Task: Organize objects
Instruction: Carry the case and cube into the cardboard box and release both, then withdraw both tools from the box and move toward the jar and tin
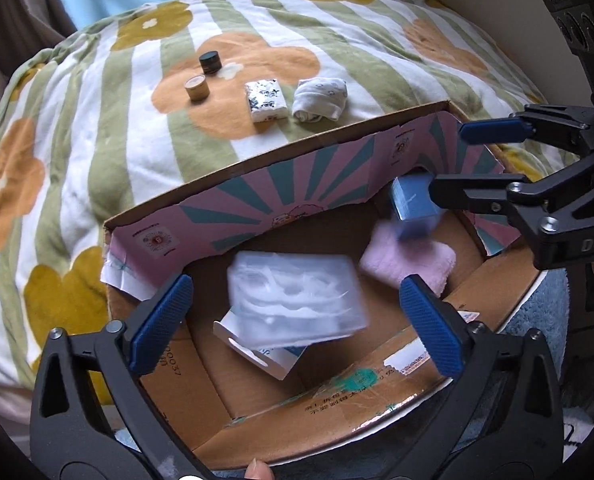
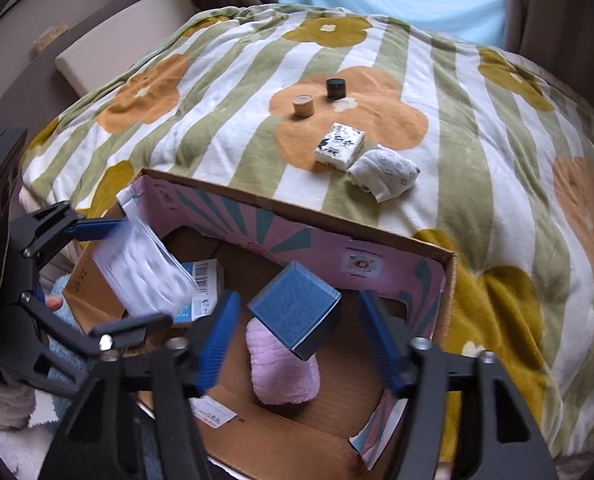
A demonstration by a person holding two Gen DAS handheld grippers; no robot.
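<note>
**Both grippers spread above the cardboard box**

The left gripper [image 1: 295,322] points steeply down into the open brown cardboard box [image 1: 337,420], its blue-padded fingers [image 1: 161,324] spread wide. Between them, touching neither pad, is a blurred clear plastic packet of white items [image 1: 297,300], tilted over a white and blue carton [image 2: 205,292].

The right gripper [image 2: 301,340] is angled down over the same box, jaws apart. A blue cube-shaped box [image 2: 297,312] sits tilted on one corner between the pads, clear of both, above a folded pink fluffy cloth [image 2: 283,368] on the box floor.

On the striped flowered blanket [image 1: 97,140] beyond lie a tan round jar [image 1: 197,87], a black round jar [image 1: 209,62], a white printed tissue pack [image 1: 265,100] and rolled white socks [image 1: 319,100].
</note>
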